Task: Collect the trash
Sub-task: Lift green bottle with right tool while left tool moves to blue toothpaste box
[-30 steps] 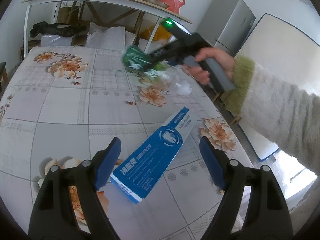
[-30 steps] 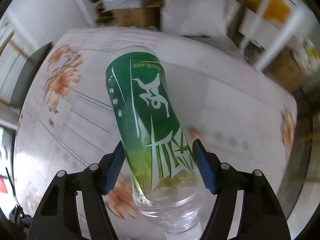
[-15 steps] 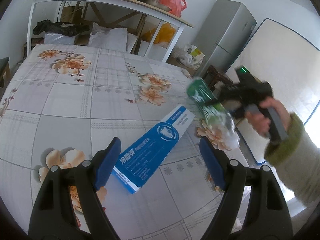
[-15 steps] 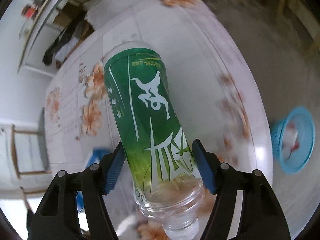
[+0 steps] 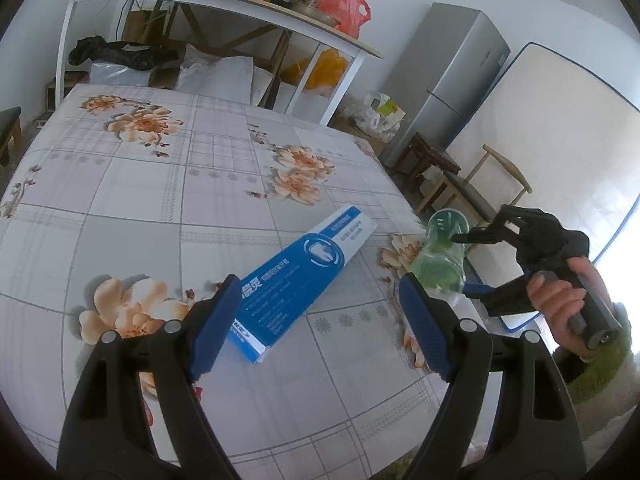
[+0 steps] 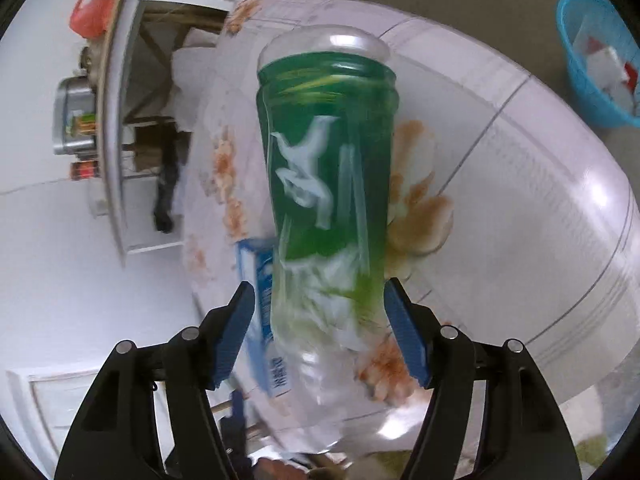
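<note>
Green-labelled bottle (image 6: pixel 328 184) between right jaws, blue basket (image 6: pixel 588 60) holding scraps

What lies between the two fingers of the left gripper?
In the left wrist view, the near end of the blue toothpaste box lies between the open left gripper's fingers, on the tablecloth.

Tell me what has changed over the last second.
The right tongs carried the green bottle from above the middle of the table out past its right edge, toward the blue basket on the floor. Their grip on the bottle looks unchanged. The left tongs stayed open over the blue box, which has not moved.
</note>
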